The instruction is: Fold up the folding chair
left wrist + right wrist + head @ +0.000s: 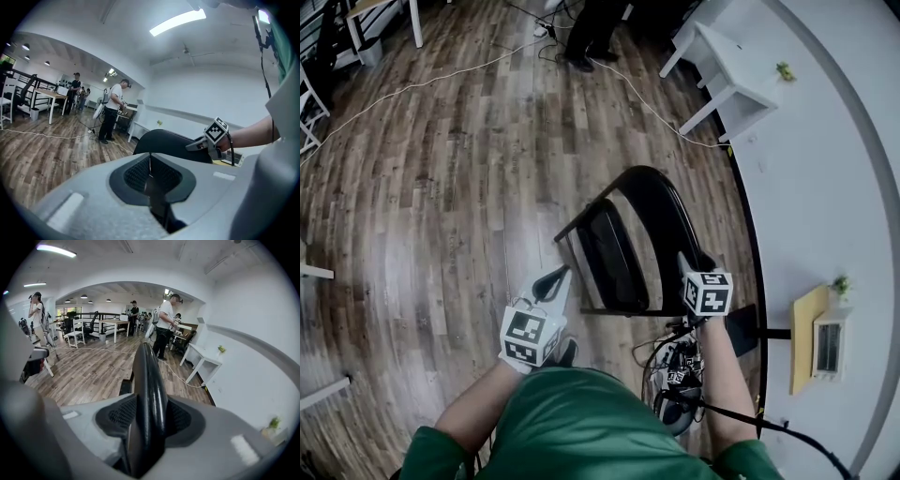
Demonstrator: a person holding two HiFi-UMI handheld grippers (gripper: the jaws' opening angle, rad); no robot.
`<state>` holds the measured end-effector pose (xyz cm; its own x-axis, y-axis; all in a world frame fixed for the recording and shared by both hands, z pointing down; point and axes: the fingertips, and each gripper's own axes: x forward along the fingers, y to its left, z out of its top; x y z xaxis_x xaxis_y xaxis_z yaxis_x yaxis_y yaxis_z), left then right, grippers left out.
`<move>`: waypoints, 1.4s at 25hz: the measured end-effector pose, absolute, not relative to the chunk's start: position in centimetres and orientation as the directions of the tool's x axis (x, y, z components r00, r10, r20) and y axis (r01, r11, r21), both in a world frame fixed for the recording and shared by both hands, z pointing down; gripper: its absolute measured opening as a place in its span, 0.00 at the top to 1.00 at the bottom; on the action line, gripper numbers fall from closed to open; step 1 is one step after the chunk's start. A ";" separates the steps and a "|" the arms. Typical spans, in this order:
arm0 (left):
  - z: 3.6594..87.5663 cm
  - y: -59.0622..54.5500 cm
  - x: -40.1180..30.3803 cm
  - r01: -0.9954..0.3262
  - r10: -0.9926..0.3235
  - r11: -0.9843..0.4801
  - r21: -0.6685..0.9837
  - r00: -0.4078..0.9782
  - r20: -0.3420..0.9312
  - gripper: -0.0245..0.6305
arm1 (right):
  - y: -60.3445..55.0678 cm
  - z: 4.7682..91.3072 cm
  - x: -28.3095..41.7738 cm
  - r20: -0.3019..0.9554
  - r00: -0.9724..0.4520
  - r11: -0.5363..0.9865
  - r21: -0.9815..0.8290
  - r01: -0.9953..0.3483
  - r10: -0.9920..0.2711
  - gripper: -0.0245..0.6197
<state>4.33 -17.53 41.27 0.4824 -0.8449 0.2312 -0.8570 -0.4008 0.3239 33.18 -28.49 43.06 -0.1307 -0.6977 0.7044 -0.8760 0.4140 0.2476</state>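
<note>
Black folding chair [642, 220] stands on the wood floor [441, 187], backrest [661, 211] pinched in the right hand-held gripper [686, 267], left hand-held gripper [551, 281] pressed together and empty beside the seat [609, 255], so folding's barely begun and next it probably needs the seat tipped up.

Gleaming glossy black and smooth on the backrest of the folding chair [146, 376], hard like painted metal, clamped in the matt grey plastic of the right gripper [149, 408] with its rough, cross-hatched dark pads [118, 416]. Same matt grey plastic and textured black padding on the left gripper [150, 171]. Below, soft sheen off a streaky brown wood-plank floor [441, 187], next to a smooth, matt white wall [825, 141].
</note>
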 end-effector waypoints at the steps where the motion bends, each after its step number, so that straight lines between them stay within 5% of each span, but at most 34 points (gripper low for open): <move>1: 41.4 -17.5 4.4 -0.856 -0.842 -0.402 0.325 0.485 0.236 0.95 | -28.5 43.0 33.2 0.705 -0.128 0.413 0.249 -0.876 -0.698 0.68; 35: 42.3 -16.8 2.7 -0.852 -0.838 -0.368 0.371 0.477 0.266 0.95 | -27.7 42.9 32.0 0.705 -0.119 0.412 0.261 -0.873 -0.700 0.68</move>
<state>2.72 -16.75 42.35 0.4773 -0.8375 0.2659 -0.8525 -0.3679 0.3714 32.02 -27.74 42.89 -0.1192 -0.6996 0.7045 -0.8730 0.4119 0.2613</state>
